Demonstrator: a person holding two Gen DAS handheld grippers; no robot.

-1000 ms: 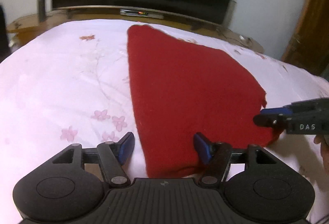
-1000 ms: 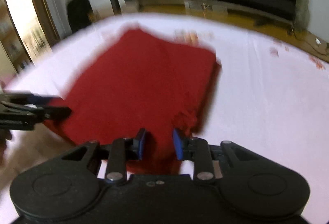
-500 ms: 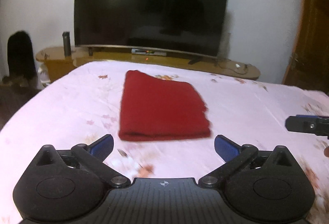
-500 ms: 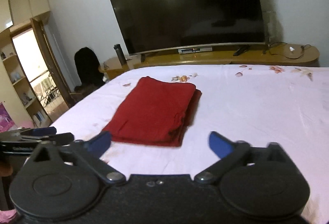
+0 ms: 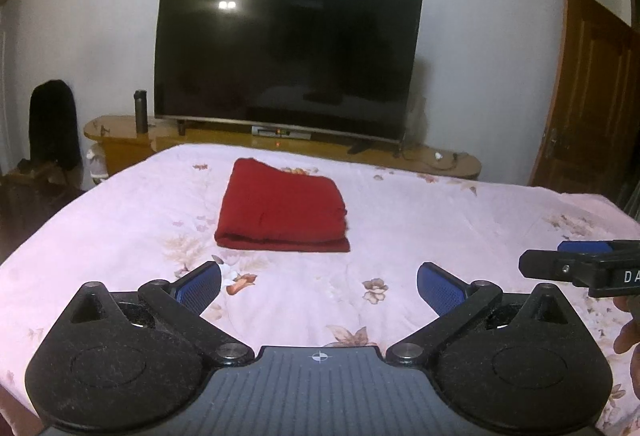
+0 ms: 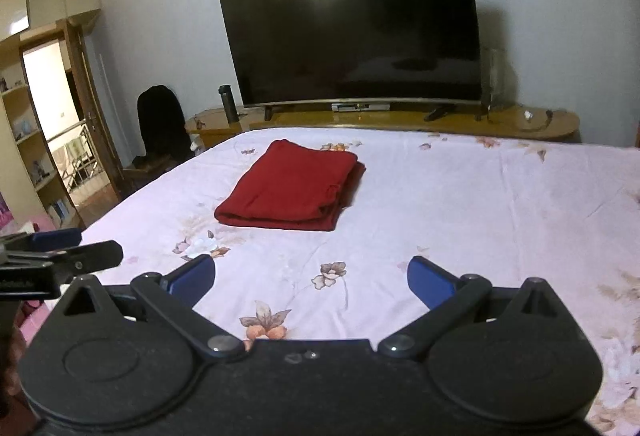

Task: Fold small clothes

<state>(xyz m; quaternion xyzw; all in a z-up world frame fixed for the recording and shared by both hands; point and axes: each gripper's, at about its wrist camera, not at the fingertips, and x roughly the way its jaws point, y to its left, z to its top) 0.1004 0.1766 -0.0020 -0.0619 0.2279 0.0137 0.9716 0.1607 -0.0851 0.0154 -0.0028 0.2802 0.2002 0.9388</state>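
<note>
While both grippers' jaws gape wide, empty: one folded red garment [image 5: 282, 212] on the bedsheet [image 5: 440, 220].

Ahead of your left gripper [image 5: 319, 286], spread wide, the pink floral bedsheet [image 5: 460, 220] lies flat toward 12 o'clock until the folded red knit garment [image 5: 280, 210] blocks the way. At 3 o'clock your right gripper [image 5: 560, 264] juts in. From the right wrist view, 12 to 2 o'clock is bare sheet; the garment sits at 11, the left gripper at 9.
</note>
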